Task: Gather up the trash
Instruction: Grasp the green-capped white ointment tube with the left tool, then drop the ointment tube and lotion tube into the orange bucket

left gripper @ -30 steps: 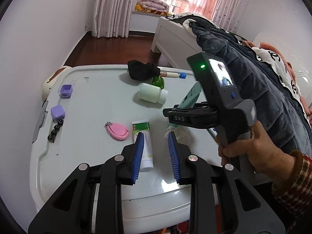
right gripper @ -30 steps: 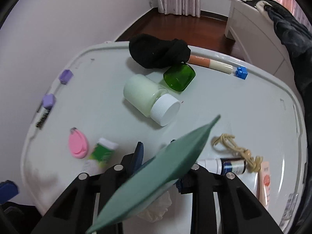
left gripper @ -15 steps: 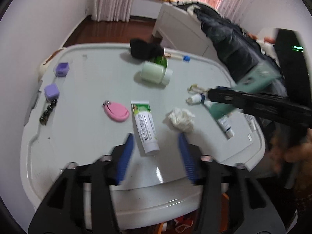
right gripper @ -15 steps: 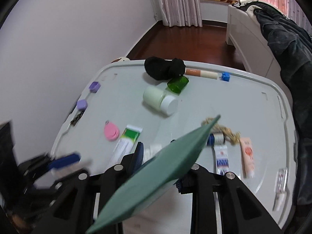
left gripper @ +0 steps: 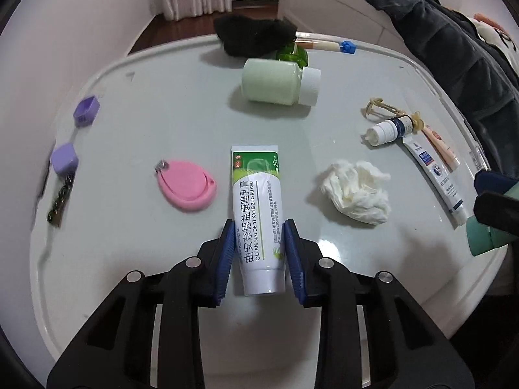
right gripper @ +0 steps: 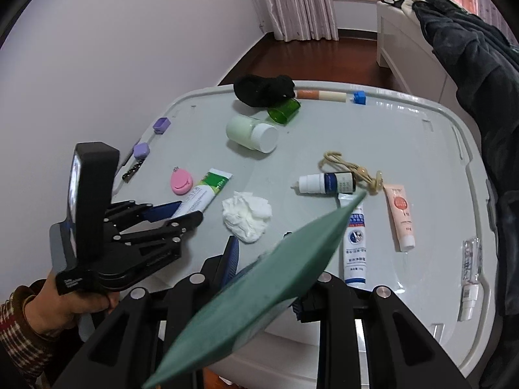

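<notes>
Ointment tube: I have the green-and-white ointment tube (left gripper: 258, 217) lying flat near the front edge of the white table (left gripper: 162, 97), crimped end far, cap end near me.
Left gripper: my left gripper (left gripper: 259, 253) straddles the tube's lower half, one blue pad on each side; the jaws are closing. I see slim gaps at the pads, so I can't call it a pinch.
Left gripper from the right view: it reaches in from the left (right gripper: 176, 212), held by a hand (right gripper: 61, 304) in a checked sleeve.
Crumpled tissue: a white crumpled tissue (left gripper: 356, 191) sits just right of the tube, apart from it.
Right gripper: my right gripper (right gripper: 264, 259) is clamped on a flat green sheet (right gripper: 259, 291) that slants up to the right across its view, near the table's front edge.
Pink case: a pink teardrop case (left gripper: 188, 184) lies just left of the tube.
Purple pieces: two small purple blocks (left gripper: 86, 111) near the left rim, with a dark beaded strip (left gripper: 60, 202) nearer than them.
Pale green bottle: on its side (left gripper: 275, 81), white cap to the right, farther back than the tube.
Far edge: a black cloth (left gripper: 253, 34), a green cup (left gripper: 292, 55) tucked against it, a slim stick with a blue block (left gripper: 347, 47).
Right side: a small white-capped vial (left gripper: 392, 128) touching a tan cord (left gripper: 379, 105), a blue-and-white tube (left gripper: 434, 175) and a pink tube (right gripper: 400, 215) beside it.
Beyond: a dark blanket (right gripper: 480, 74) on the right.
</notes>
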Motion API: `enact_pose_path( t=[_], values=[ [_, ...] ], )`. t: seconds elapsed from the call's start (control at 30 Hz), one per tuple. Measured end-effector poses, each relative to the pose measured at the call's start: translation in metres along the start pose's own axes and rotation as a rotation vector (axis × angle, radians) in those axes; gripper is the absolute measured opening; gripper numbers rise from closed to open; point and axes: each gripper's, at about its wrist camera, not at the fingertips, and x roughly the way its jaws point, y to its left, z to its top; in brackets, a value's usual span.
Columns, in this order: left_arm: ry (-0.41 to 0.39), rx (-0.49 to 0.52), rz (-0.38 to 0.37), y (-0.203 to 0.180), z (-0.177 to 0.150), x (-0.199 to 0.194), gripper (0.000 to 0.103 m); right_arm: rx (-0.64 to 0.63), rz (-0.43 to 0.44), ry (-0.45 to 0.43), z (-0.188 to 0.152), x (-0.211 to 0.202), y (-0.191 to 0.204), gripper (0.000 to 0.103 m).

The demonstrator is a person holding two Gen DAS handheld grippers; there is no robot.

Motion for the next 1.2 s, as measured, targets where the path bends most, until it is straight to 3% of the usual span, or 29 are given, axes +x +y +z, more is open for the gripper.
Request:
enact_pose_path(
  t=[0.2, 0.33, 0.5, 0.7, 0.77, 0.8, 0.83, 0.87, 1.03, 1.2],
  values=[
    [-0.103, 0.034, -0.064, -0.013, -0.016, -0.064, 0.03, -0.015, 0.012, -0.012, -0.008, -0.015, 0.0, 0.028],
    [-0.099, 0.069, -0.116, -0.022, -0.049, -0.104, 0.03, -0.043, 0.038, -0.008, -0.03, -0.036, 0.017, 0.028],
    [0.046, 0.134, -0.204, -0.043, -0.116, -0.122, 0.03, -0.049, 0.074, 0.093, -0.1, -0.048, 0.039, 0.028],
    [0.267, 0.17, -0.284, -0.064, -0.192, -0.098, 0.031, -0.011, 0.082, 0.29, -0.182, -0.019, 0.048, 0.029],
    [0.347, 0.132, -0.305, -0.064, -0.205, -0.085, 0.036, 0.031, 0.074, 0.352, -0.197, -0.005, 0.046, 0.048],
    [0.371, 0.107, -0.305, -0.062, -0.207, -0.081, 0.047, 0.044, 0.06, 0.372, -0.2, -0.002, 0.044, 0.069],
    [0.379, 0.083, -0.289, -0.058, -0.208, -0.08, 0.054, 0.048, 0.041, 0.373, -0.202, -0.002, 0.042, 0.072],
    [0.372, 0.064, -0.275, -0.054, -0.207, -0.081, 0.061, 0.054, 0.025, 0.357, -0.2, -0.004, 0.039, 0.073],
    [0.249, -0.035, -0.275, -0.028, -0.192, -0.099, 0.067, 0.167, 0.058, 0.229, -0.177, -0.031, 0.016, 0.086],
    [0.103, -0.01, -0.202, -0.022, -0.16, -0.116, 0.07, 0.186, 0.055, 0.031, -0.122, -0.069, 0.005, 0.089]
  ],
)
